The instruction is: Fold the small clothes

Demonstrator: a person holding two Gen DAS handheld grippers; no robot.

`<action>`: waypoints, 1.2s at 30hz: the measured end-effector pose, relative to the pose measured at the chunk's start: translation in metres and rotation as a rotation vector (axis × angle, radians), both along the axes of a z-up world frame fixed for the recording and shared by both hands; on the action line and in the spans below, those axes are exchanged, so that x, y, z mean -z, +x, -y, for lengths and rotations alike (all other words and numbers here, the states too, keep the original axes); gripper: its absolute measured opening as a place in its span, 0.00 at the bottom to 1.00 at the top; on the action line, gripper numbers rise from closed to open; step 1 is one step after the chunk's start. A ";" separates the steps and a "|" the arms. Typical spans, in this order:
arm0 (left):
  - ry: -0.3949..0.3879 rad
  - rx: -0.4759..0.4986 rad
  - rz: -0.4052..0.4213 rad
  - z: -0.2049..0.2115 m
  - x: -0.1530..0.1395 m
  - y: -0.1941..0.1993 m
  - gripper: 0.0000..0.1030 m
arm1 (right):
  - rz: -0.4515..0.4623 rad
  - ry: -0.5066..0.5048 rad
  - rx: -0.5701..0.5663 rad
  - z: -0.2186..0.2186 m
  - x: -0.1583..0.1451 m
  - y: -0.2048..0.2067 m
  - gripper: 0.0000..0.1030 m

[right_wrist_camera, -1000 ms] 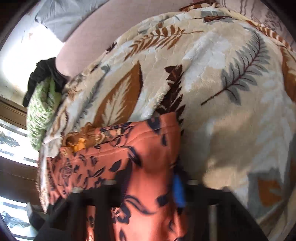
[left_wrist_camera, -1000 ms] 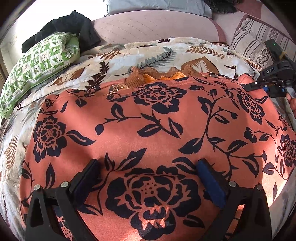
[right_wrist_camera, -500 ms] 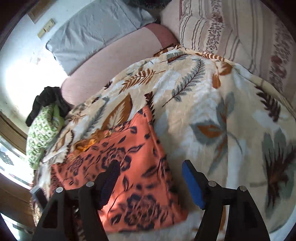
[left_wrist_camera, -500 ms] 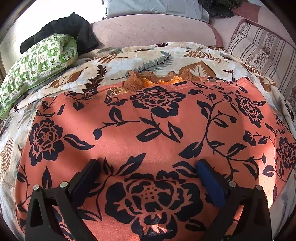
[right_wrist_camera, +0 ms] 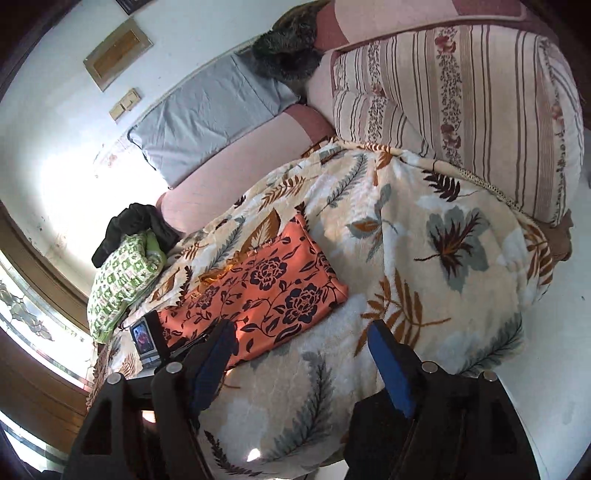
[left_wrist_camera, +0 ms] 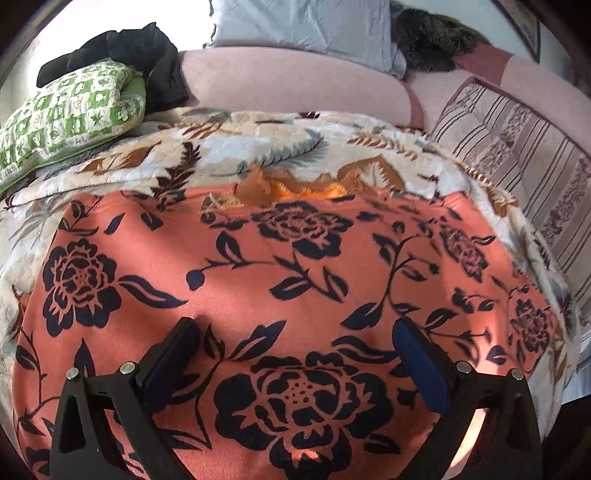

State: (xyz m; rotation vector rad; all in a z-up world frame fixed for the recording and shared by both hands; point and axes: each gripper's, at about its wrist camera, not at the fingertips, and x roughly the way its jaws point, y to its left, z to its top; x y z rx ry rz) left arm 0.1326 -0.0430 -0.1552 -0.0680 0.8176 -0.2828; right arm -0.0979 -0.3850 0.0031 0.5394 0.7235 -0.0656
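Two grippers are in your hands, and neither has hold of anything. Your left gripper [left_wrist_camera: 295, 354] hovers low over the orange floral garment [left_wrist_camera: 280, 288], its jaws spread wide with the cloth's big dark flower showing flat between the two pads; whether the pads rest on the fabric you cannot tell from this view, but nothing is pinched between them. Your right gripper [right_wrist_camera: 299, 354] sits well back from the garment [right_wrist_camera: 255, 291], its jaws also wide apart and empty, framing only the leaf-print blanket [right_wrist_camera: 424, 258].

The garment lies spread as a flat rectangle on that blanket [left_wrist_camera: 288, 155], which covers the bed. A strip of brighter orange, frilly fabric [left_wrist_camera: 295, 186] peeks out along the garment's far edge. In the right wrist view the left gripper's body, with a small lit screen [right_wrist_camera: 142, 338] on it, sits at the garment's near left corner.

Beyond the garment, a green-and-white patterned pillow [left_wrist_camera: 70, 110] lies at the far left of the bed with a dark bundle of clothing [left_wrist_camera: 136, 51] on top of it. A pink bolster [left_wrist_camera: 295, 85] runs along the head of the bed, a pale grey pillow [left_wrist_camera: 303, 26] leans behind it, and a striped cushion [right_wrist_camera: 461, 96] stands to the right.
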 end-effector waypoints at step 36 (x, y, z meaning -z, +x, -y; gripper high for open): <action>0.183 -0.288 0.158 -0.054 -0.039 -0.040 1.00 | 0.064 0.129 -0.094 -0.020 -0.014 0.006 0.80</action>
